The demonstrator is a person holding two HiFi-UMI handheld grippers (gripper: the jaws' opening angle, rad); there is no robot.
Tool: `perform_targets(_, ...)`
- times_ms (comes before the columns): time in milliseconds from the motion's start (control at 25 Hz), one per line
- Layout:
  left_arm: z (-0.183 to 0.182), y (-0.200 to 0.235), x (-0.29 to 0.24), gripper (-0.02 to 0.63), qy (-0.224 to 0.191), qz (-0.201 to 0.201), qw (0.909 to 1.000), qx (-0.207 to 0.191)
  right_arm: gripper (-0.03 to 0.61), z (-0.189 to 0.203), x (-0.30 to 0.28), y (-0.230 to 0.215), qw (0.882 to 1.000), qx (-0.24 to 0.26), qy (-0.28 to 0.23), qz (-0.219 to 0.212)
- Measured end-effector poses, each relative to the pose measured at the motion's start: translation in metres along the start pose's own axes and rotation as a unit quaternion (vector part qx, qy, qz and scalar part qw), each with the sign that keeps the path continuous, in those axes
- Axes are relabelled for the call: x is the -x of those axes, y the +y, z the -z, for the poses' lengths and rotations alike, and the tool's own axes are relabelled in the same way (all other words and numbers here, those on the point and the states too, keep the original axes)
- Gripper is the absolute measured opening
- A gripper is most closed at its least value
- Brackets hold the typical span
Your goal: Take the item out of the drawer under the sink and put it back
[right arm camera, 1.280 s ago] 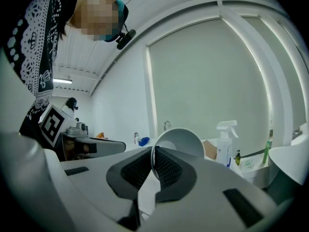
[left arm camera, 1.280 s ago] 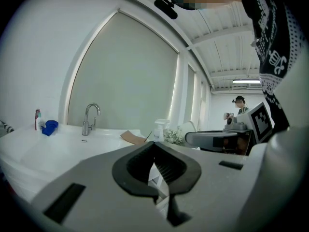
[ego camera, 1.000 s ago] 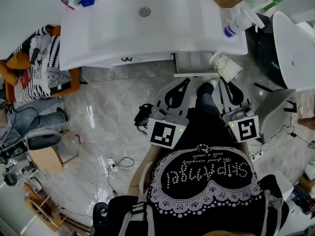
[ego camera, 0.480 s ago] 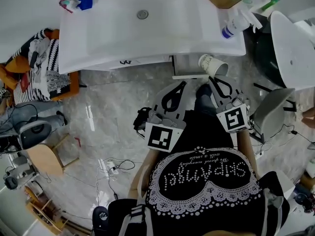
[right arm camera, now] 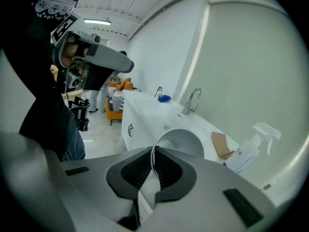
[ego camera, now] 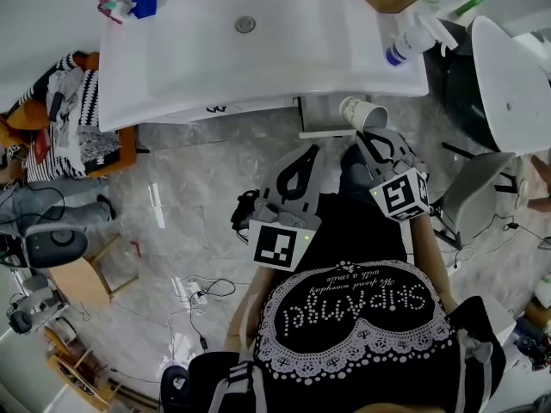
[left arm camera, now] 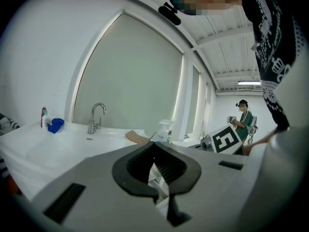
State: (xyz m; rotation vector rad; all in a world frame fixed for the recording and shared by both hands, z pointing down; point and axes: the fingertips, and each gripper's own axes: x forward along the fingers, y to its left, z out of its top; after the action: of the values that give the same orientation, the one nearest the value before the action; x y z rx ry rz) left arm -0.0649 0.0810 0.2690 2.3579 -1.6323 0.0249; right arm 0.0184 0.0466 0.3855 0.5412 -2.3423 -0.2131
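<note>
R gripper [ego camera: 368,138] is holding the paper cup [ego camera: 362,113] at the sink cabinet's front.
Nearest, L gripper [ego camera: 308,153] is hanging over the marble floor [ego camera: 198,196] w/ jaws together, nothing btwn them. R gripper is pinching the cup's rim, pads clamped on its wall. The cup is tilting on its side, right by the open drawer [ego camera: 317,114] under the sink [ego camera: 172,67]. Farther back, a spray bottle [ego camera: 411,40] is standing at the sink top's right end.
</note>
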Motion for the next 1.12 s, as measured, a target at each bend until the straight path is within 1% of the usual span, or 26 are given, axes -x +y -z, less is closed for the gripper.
perform_targets(160,-0.002,0.000,0.002,0.003,-0.002,-0.007,0.9999,0.008,0.026,0.012,-0.013,0.008,1.000,0.011,0.018,-0.020)
perform_targets(400,-0.005,-0.002,-0.002,0.003,0.003,-0.010,0.9997,0.024,0.026,0.033,-0.029,0.015,0.998,0.004,0.032,-0.050)
perform_targets(680,0.000,-0.007,-0.009,0.003,0.018,-0.011,0.9994,0.028,0.026,0.052,-0.047,0.012,0.996,0.019,0.051,-0.064)
perform_targets(840,0.001,-0.007,-0.014,0.003,0.023,-0.018,0.9991,0.030,0.026,0.064,-0.059,0.011,0.995,0.035,0.065,-0.075)
perform_targets(1120,-0.003,-0.008,-0.025,0.003,0.024,-0.035,0.9988,0.026,0.026,0.093,-0.080,0.012,0.987,0.066,0.089,-0.113)
